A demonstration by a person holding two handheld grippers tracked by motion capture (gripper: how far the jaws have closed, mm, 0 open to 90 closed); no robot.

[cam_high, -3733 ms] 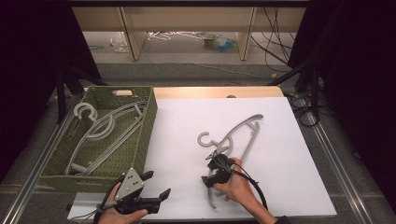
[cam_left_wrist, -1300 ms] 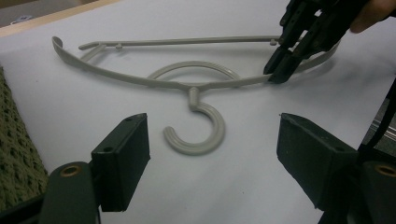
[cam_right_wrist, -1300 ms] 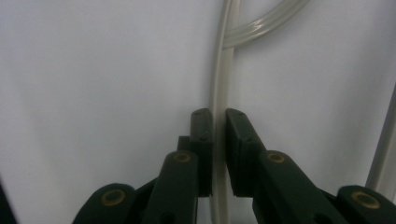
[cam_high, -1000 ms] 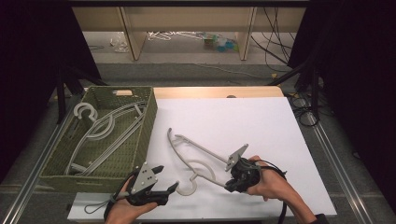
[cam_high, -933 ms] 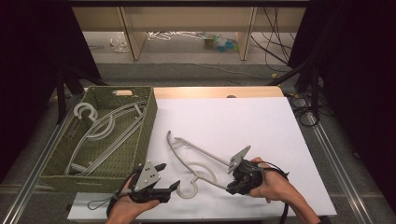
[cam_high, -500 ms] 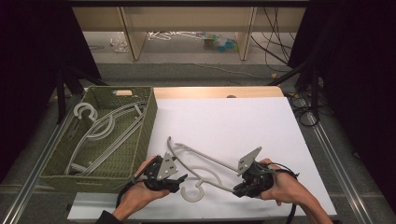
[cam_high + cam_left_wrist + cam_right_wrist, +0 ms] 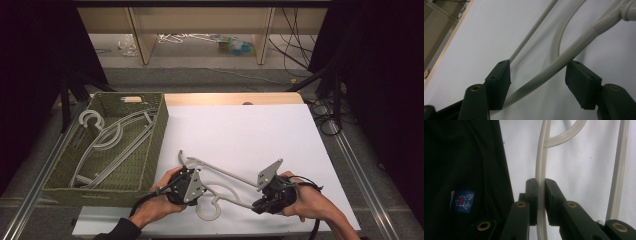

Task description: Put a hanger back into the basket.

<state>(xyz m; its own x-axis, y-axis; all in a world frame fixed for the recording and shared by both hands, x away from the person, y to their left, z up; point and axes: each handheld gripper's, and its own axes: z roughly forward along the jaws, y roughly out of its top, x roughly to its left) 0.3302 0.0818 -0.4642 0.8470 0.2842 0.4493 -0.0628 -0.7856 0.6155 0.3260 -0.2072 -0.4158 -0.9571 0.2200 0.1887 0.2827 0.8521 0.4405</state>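
Observation:
A grey plastic hanger [image 7: 235, 176] lies low over the white table top [image 7: 250, 130] near the front edge, its hook [image 7: 209, 210] pointing toward me. My right gripper [image 7: 260, 204] is shut on one thin arm of the hanger [image 7: 541, 157], and the pads [image 7: 532, 192] pinch it on both sides. My left gripper [image 7: 192, 187] is at the hanger's left end. In the left gripper view its jaws [image 7: 539, 68] have just been closing. They stand apart, with the thick hanger arm [image 7: 596, 26] running slantwise between them.
A green woven basket [image 7: 156, 145] stands at the left of the table and holds several more grey hangers [image 7: 110, 142]. Dark fabric with a blue label [image 7: 461, 170] covers the left of the right gripper view. Cables trail from both grippers.
The left hand has moved right and forward until its jaws straddle the hanger's arm, and the jaws have narrowed. The right gripper keeps its grip and has shifted only slightly.

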